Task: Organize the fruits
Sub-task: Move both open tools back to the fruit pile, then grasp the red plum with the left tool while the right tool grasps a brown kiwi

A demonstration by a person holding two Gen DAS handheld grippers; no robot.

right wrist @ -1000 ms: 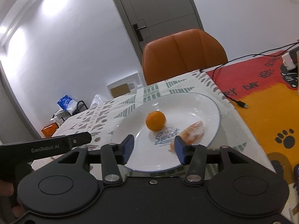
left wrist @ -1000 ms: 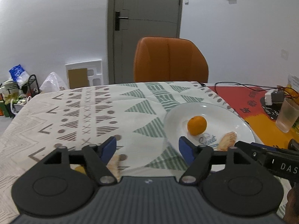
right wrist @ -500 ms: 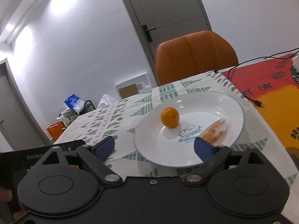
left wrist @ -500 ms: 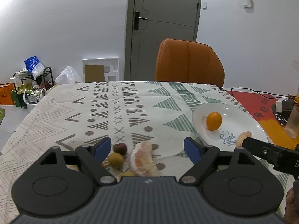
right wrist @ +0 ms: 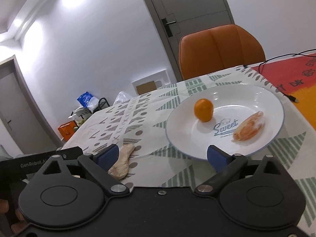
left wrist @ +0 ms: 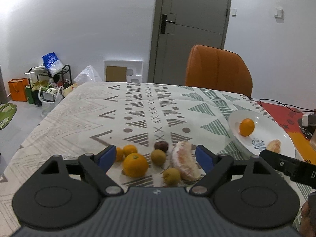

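In the left wrist view my left gripper [left wrist: 156, 156] is open and empty above a cluster of fruit on the tablecloth: a large orange [left wrist: 135, 165], two small oranges [left wrist: 129, 150], a peeled pomelo segment [left wrist: 185, 163], two yellow-green fruits [left wrist: 158, 156] and a dark brown one [left wrist: 161, 145]. A white plate [left wrist: 276, 130] to the right holds an orange [left wrist: 246, 126] and a peeled segment [left wrist: 274, 145]. In the right wrist view my right gripper [right wrist: 163, 156] is open and empty just before the plate [right wrist: 262, 92], with its orange [right wrist: 203, 110] and segment [right wrist: 249, 126]. A pomelo segment [right wrist: 122, 161] lies by its left finger.
An orange chair [left wrist: 218, 73] stands behind the table's far edge. A red and orange mat [right wrist: 300, 79] with a black cable [right wrist: 276, 59] lies right of the plate. A plug block [left wrist: 309, 118] sits at the far right. Bags and a rack [left wrist: 49, 79] stand on the floor left.
Both grippers have pulled back and opened wider. The left view has swung left, so the fruit cluster now shows between its fingers. The plate's contents have not moved.
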